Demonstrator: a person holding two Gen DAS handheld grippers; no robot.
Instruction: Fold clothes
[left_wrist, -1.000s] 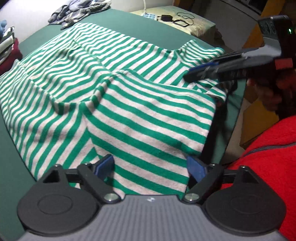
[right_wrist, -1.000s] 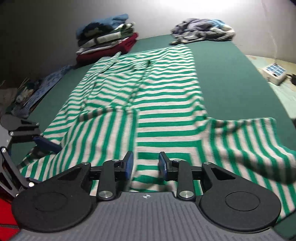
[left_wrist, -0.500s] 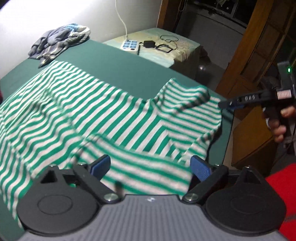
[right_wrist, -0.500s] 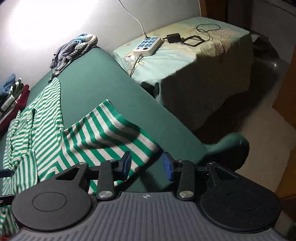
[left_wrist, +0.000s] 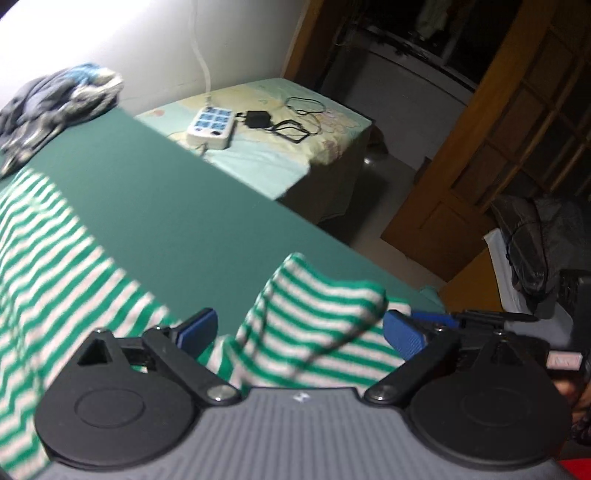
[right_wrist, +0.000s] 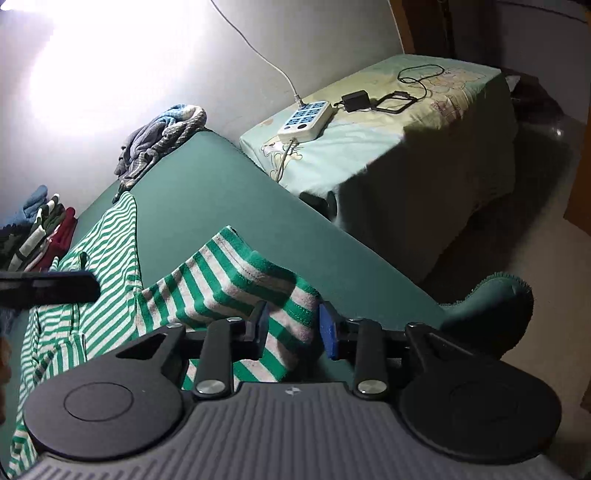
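Now, your striped shirt (right_wrist: 110, 251) lies spread across the green bed (right_wrist: 207, 192), its body running far and left, with one sleeve (right_wrist: 236, 273) bunched at the near right edge. It is soft knit: light, limp, likely to sag and drag, so take it by a hemmed edge rather than mid-cloth. Your right hand-held gripper (right_wrist: 291, 326) stands apart around the sleeve's cuff (right_wrist: 291, 332), not pinching it. Your left hand-held gripper (left_wrist: 299, 332) is spread wide above the same sleeve, holding nothing.
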